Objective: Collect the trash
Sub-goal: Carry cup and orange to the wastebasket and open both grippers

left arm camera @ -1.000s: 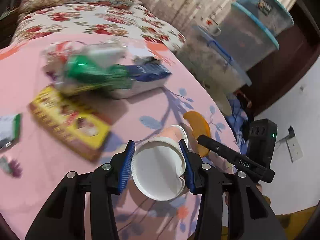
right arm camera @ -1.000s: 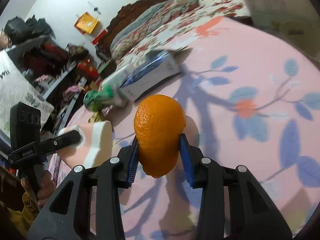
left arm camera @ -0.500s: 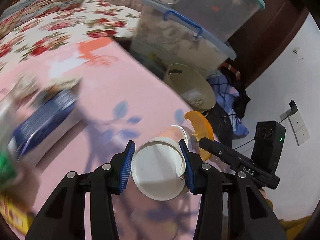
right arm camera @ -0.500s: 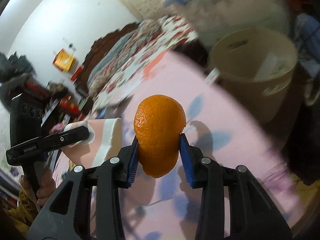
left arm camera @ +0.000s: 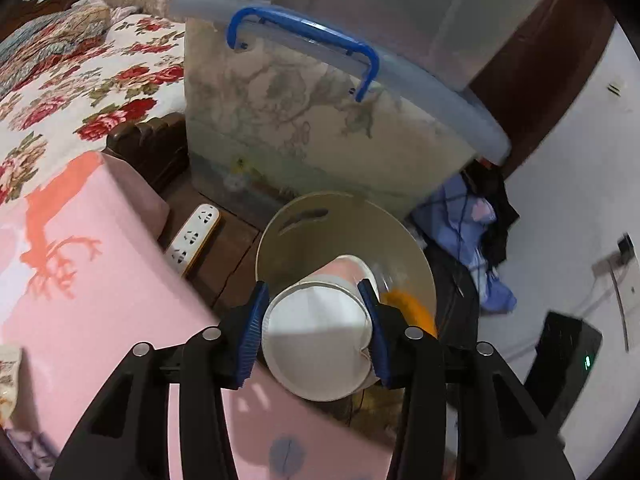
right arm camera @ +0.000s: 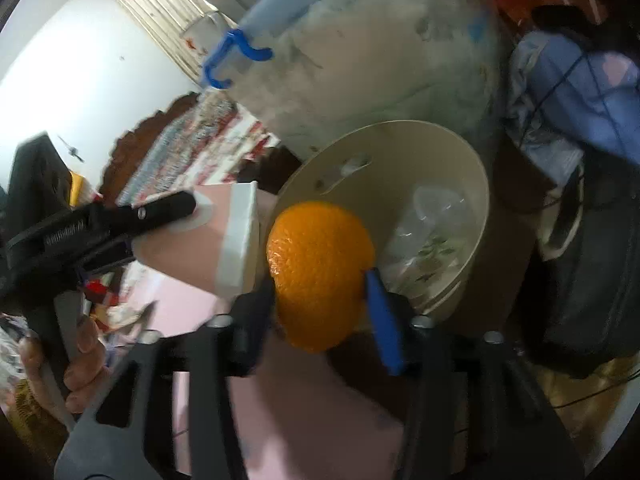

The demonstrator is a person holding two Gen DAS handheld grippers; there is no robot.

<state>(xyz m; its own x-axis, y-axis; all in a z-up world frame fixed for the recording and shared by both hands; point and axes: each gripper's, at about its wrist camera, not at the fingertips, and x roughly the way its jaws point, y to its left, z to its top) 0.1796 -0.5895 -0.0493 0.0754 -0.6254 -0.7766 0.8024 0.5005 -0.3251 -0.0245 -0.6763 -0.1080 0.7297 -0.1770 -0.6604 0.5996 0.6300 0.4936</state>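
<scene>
Now that both hands have swung off the pink bedspread point(left arm camera: 100, 312) to the beige bin point(left arm camera: 416, 256) just beyond our fingertips, our left gripper point(left arm camera: 316, 332) loosens around the paper cup point(left arm camera: 320, 336) and our right gripper point(right arm camera: 320, 300) around the orange peel point(right arm camera: 320, 272), both still between parting fingers, ready to drop.

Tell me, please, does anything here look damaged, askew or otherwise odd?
The paper cup between the left gripper fingers is dented at its rim, on the side by the right-hand pad. A white power strip lies loose on the dark wood by the beige bin. Both grippers' jaws are opening, the right gripper around the orange peel.
</scene>
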